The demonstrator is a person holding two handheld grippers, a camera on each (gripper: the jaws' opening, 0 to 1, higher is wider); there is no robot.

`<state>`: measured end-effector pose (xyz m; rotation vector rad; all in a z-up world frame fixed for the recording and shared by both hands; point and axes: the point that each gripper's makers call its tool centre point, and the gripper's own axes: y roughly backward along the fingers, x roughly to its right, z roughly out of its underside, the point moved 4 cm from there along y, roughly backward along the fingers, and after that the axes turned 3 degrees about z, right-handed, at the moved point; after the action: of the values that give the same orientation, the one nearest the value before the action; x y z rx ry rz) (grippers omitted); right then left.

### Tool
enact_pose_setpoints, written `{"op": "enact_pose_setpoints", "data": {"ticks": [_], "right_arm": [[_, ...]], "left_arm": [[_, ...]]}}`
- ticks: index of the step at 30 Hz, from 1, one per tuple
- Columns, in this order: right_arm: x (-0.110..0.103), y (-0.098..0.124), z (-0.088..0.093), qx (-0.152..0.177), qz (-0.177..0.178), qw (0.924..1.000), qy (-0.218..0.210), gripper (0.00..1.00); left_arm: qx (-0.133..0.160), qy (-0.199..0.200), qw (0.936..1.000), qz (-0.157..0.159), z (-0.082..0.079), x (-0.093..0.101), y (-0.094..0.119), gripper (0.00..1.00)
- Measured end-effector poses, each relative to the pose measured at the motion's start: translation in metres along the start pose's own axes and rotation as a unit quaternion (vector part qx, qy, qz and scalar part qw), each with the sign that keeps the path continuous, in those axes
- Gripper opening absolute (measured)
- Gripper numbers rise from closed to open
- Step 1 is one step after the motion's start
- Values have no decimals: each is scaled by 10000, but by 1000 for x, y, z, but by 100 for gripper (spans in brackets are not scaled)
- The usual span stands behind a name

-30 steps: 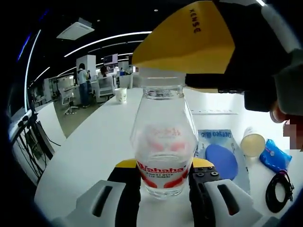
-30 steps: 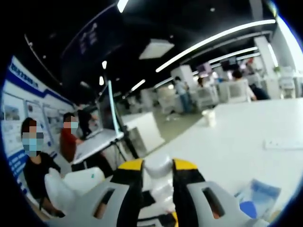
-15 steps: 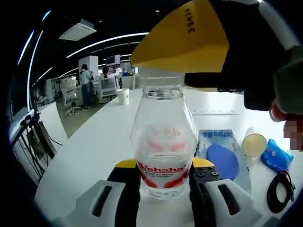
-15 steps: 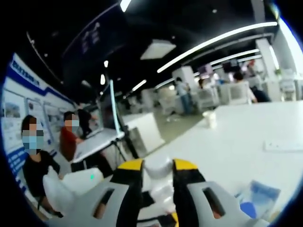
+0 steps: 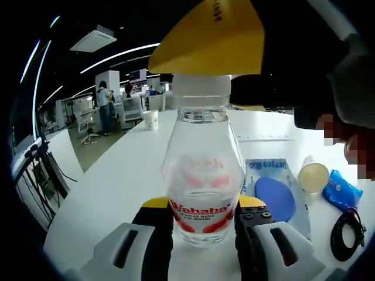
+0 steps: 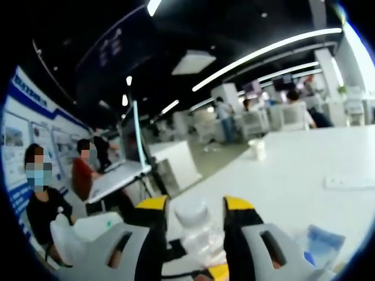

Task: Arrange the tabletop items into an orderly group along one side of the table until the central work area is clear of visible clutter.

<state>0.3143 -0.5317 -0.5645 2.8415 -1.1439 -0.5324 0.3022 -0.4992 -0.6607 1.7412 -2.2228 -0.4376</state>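
Standing upright, cap up: bottle point(image 5: 203, 175) in left gripper point(image 5: 203, 225).

The white worktop point(image 5: 111, 181) is lying bare from nine to twelve o'clock of the clear plastic water bottle point(image 5: 203, 175), a distant white paper cup point(image 5: 150, 118) standing at eleven. From one to three o'clock a blue sachet point(image 5: 273, 193), a beige cup point(image 5: 313, 175), a blue wrapper point(image 5: 341, 192) and a coiled black cable point(image 5: 344, 233) are crowding passage. Overhead, the right hand-held gripper point(image 5: 217, 41) is blocking descent.

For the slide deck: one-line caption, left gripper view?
Left claw clamps clear Wahaha water bottle upright on white table.
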Motion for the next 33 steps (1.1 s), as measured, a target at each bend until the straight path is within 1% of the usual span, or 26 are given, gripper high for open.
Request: {"op": "enact_pose_setpoints", "data": {"ticks": [3, 4, 7, 11, 16, 19, 21, 23, 24, 26, 29, 33], "right_arm": [[-2, 0, 0, -6, 0, 10000, 17, 34], [-2, 1, 0, -13, -2, 10000, 34, 35], [-4, 2, 2, -63, -26, 9999, 116, 35], [-3, 4, 4, -89, 7, 9999, 117, 36], [-1, 5, 2, -50, 60, 9999, 124, 40], [2, 5, 2, -50, 161, 9998, 103, 45], [4, 5, 2, -57, 235, 9996, 141, 54], [5, 5, 3, -72, 268, 9995, 168, 63], [5, 5, 5, -116, 290, 9993, 194, 66], [7, 6, 5, -134, 330, 9991, 213, 70], [9, 6, 6, -145, 356, 9990, 221, 72], [9, 7, 6, -163, 337, 9990, 257, 73]], "left_arm": [[12, -10, 10000, 28, 0, 1, 0, 40], [15, 47, 10000, 31, 1, 0, 0, 40], [47, 120, 9999, -11, 2, -3, 0, 45], [73, 159, 9998, -15, 2, -4, 1, 49], [215, 295, 9993, -50, 0, -8, 4, 58], [193, 487, 9986, 18, 2, -8, 2, 67], [249, 622, 9978, -4, 2, -8, 2, 75], [297, 674, 9973, -17, 1, -8, 2, 85], [284, 674, 9973, -28, 2, -8, 2, 90], [293, 633, 9976, -39, 2, -7, 3, 98], [301, 652, 9974, 40, 1, -4, 4, 100], [321, 657, 9973, 94, 0, -2, 5, 100]]}}
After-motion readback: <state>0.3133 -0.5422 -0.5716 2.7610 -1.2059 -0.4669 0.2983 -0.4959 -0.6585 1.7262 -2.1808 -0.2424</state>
